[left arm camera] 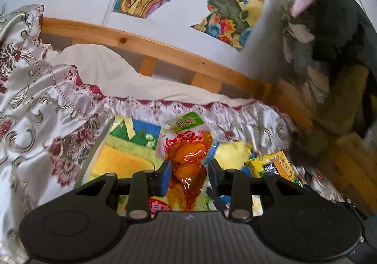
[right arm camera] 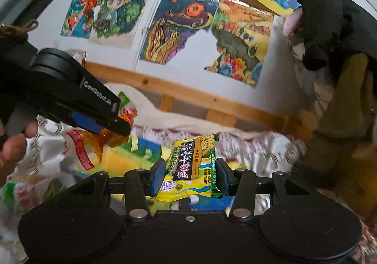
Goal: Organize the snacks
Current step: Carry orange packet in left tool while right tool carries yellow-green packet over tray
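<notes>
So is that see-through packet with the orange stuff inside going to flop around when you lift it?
Probably a bit. The orange snack packet is thin crinkly film, so its free top may bend beyond the left gripper. The lumps inside look solid, which may make it heavyish and stiffer in the middle. Its glossy film looks slippery, so it might slide between the pads.

left gripper (left arm camera: 189, 174): pads clamped on a snack pouch (left arm camera: 186, 146) | right gripper (right arm camera: 189, 175): pads clamped on a yellow packet (right arm camera: 193, 160)

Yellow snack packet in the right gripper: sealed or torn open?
Looks sealed. The yellow snack packet sits flat between the right gripper's pads, crimped green edges unbroken, nothing spilling. Its near end is hidden.
</notes>
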Tool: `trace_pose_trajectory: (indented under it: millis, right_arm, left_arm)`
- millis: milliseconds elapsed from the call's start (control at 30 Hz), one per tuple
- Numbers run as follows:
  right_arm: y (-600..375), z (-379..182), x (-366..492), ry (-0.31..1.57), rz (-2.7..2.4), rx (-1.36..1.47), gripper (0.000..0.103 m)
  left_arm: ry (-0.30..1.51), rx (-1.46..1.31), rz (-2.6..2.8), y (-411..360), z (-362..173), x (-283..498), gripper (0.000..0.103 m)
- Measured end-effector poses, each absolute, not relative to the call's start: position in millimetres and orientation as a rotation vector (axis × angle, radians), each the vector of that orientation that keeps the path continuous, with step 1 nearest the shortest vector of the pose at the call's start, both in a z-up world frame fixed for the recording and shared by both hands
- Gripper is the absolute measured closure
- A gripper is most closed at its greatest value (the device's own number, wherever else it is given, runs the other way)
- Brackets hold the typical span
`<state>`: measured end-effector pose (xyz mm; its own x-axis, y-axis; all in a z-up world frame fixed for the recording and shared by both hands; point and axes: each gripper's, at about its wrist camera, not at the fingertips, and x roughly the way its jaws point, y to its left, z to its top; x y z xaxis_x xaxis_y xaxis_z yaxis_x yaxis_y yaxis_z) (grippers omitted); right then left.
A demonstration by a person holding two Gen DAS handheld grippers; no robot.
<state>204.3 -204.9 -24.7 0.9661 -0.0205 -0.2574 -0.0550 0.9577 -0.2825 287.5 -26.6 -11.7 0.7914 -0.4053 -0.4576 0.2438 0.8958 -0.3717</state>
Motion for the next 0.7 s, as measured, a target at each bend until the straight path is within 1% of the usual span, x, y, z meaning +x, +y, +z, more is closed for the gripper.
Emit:
trace_pose_trajectory:
  millis: [200, 333, 500, 700]
  right_arm:
    - [-210, -48, 265, 0.340, 0.002, -0.237, 0.055]
    - [-209, -66, 290, 0.411, -0.010, -0.188, 0.055]
    - [-205, -87, 304, 0.487, -0.016, -0.186, 0.055]
    - [-207, -102, 311, 0.549, -0.019, -0.162, 0.055]
  left_arm:
    - [0.601, -0.358, -0.314, -15, -41, 329, 0.066]
    - [0.631, -0.390, -0.288, -6, -61, 346, 0.066]
    - [0.678, -0.408, -0.275, -6, -78, 359, 0.066]
    - [0.734, -0.322, -0.255, -21, -91, 364, 0.066]
